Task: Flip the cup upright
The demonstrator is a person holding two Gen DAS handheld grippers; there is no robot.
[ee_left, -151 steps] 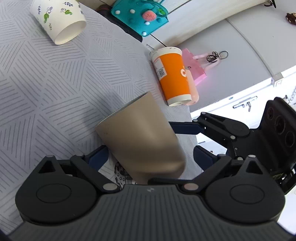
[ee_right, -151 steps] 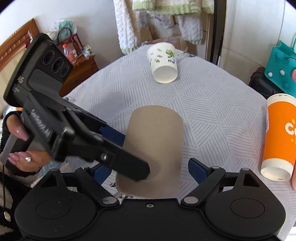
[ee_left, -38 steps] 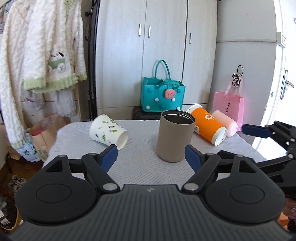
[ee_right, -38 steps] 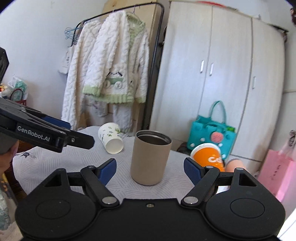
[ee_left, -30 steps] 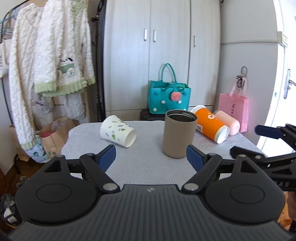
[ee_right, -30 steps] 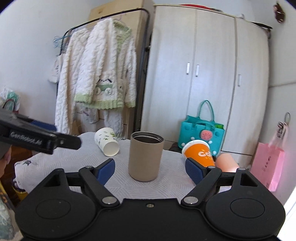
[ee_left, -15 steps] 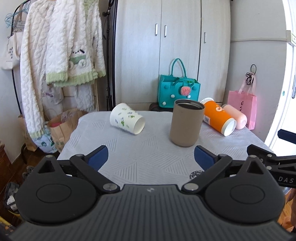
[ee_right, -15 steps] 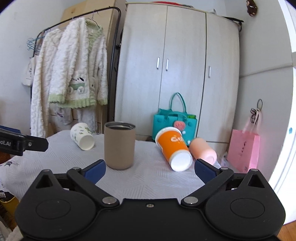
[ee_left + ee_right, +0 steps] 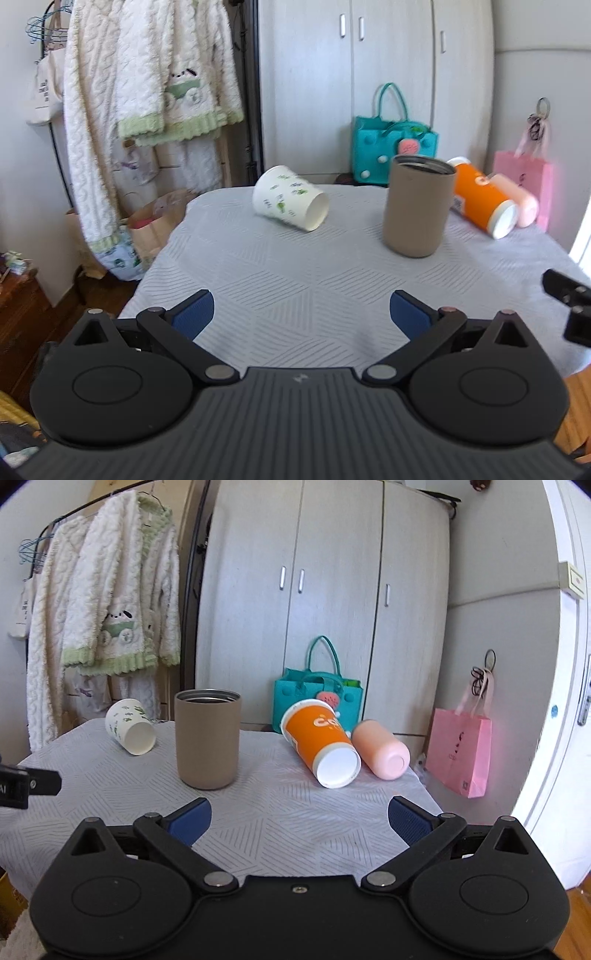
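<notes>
A tan metal cup [image 9: 418,206] stands upright on the grey patterned tablecloth [image 9: 314,280], its open mouth up; it also shows in the right wrist view [image 9: 207,738]. My left gripper [image 9: 301,315] is open and empty, well short of the cup and low over the near table edge. My right gripper [image 9: 299,819] is open and empty, in front of the cup and to its right. A white paper cup with green prints [image 9: 290,203] [image 9: 130,726] lies on its side. An orange paper cup [image 9: 482,201] [image 9: 320,738] lies on its side too.
A pink bottle [image 9: 381,754] lies beside the orange cup. Behind the table stand a teal bag [image 9: 317,698], a pink paper bag [image 9: 460,753], a wardrobe [image 9: 314,590] and hanging white knitwear [image 9: 99,602]. The other gripper's tip shows at each view's edge [image 9: 569,299] [image 9: 26,777].
Both grippers let go of the tan cup, which now stands upright, and have backed away from it. The right gripper has swung to the right, toward the orange cup.
</notes>
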